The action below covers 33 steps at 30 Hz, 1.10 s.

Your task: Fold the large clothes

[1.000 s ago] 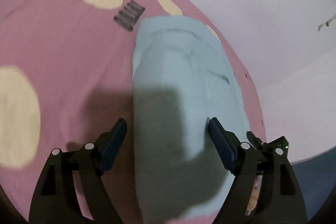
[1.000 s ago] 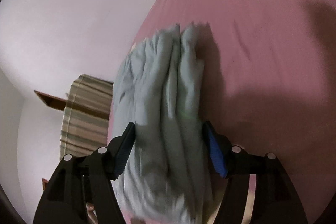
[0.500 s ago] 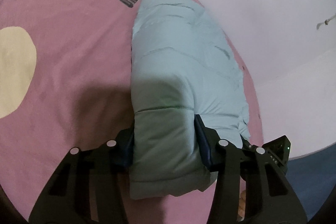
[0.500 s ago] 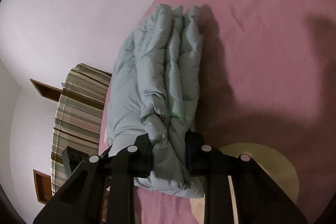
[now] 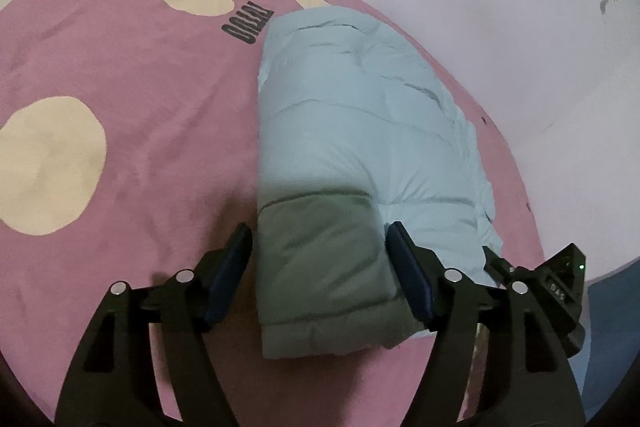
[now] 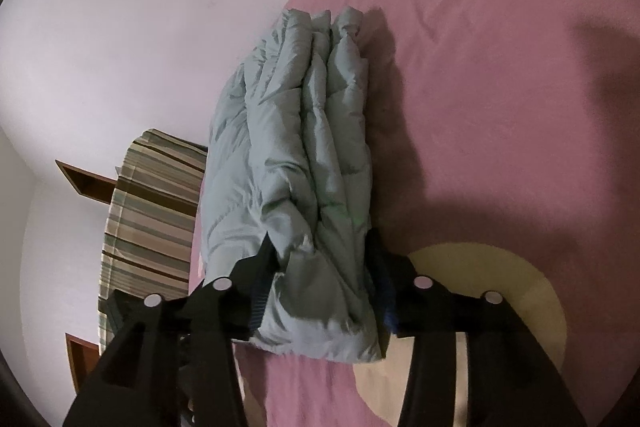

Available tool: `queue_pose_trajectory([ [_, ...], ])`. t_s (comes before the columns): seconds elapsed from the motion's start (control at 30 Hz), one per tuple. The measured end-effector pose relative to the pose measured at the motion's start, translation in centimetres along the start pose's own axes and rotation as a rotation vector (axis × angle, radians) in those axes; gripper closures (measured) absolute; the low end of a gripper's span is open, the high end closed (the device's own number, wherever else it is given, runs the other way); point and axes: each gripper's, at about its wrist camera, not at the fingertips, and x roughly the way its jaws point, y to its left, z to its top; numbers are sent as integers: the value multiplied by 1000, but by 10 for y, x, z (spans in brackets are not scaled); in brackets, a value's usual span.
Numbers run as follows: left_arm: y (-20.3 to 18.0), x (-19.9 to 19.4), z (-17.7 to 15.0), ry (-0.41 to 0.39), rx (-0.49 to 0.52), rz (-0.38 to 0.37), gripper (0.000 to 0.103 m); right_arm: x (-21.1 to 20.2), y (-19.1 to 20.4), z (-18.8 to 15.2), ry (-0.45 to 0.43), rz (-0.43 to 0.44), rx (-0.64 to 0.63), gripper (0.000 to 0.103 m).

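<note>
A pale blue quilted puffer jacket (image 5: 360, 155), folded into a thick bundle, lies on a pink bedspread with cream spots (image 5: 120, 99), near the edge by the lilac wall (image 5: 480, 7). The left gripper (image 5: 320, 259) has just been opening; its 2 jaws stand wide, straddling the bundle's near end without pressing it. The right gripper (image 6: 320, 267) has also just been opening, yet both pads still touch the jacket's layered edge (image 6: 320, 187). A striped cloth (image 6: 152, 219) sits beyond.

Right gripper (image 6: 320, 275) pads buried in jacket (image 6: 296, 163) folds; striped cloth (image 6: 152, 211) partly hidden
</note>
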Motion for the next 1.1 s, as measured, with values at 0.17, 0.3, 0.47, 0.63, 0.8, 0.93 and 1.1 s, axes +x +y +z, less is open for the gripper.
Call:
queue_pose_trajectory([
  [0.17,-4,-8,-4,-19,17,28,29,-8,-1,-7,-7,-13,-6,53],
  [0.3,-8,-15,-9,-35,40,58,28,-11,-3,-10,-6,-23,-1,52],
  [0.47,-16,-28,-19,-51,84,102,26,-12,2,-18,-8,-50,-13,52],
  [0.63,-26,-40,-30,-75,132,144,25,-15,16,-27,-20,-98,-50,45],
  [0.8,-39,-58,-39,-118,178,187,19,-19,43,-36,-56,-176,-137,42],
  [0.93,-50,-71,-42,-155,213,221,17,-23,70,-42,-108,-278,-232,35],
  [1.1,-63,-83,-46,-190,250,278,16,-31,104,-53,-193,-412,-369,29],
])
